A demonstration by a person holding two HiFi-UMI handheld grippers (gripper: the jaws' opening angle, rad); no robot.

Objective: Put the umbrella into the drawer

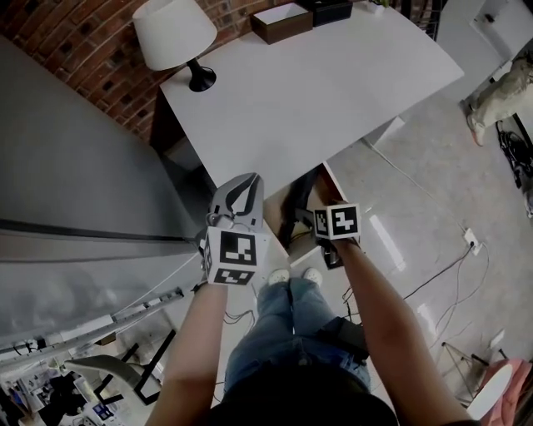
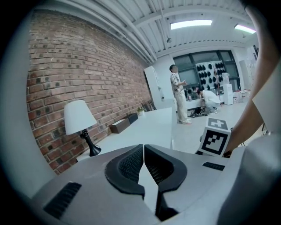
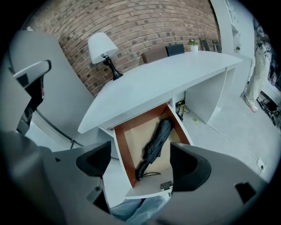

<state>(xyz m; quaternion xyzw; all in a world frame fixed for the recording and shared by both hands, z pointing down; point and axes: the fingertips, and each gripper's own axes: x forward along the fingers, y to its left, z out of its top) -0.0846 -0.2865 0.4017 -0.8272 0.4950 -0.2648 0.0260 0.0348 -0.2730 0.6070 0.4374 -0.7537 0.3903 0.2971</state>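
A black folded umbrella (image 3: 154, 147) lies lengthwise inside the open wooden drawer (image 3: 120, 151) under the white desk (image 3: 149, 81), its handle and strap toward the drawer's white front. My right gripper (image 3: 140, 163) hovers above the drawer, open, with nothing between its jaws. In the head view the umbrella (image 1: 298, 215) shows as a dark shape beside the right gripper's marker cube (image 1: 337, 221). My left gripper (image 1: 246, 183) is held over the desk's near edge, shut and empty; in its own view, the left gripper (image 2: 144, 163) has its pads pressed together.
A white table lamp (image 1: 176, 37) and a brown box (image 1: 281, 22) stand at the desk's far side by the brick wall. A grey slanted panel (image 1: 75, 158) rises at the left. Cables (image 1: 454, 262) run over the floor at the right. People (image 2: 179, 94) stand far off.
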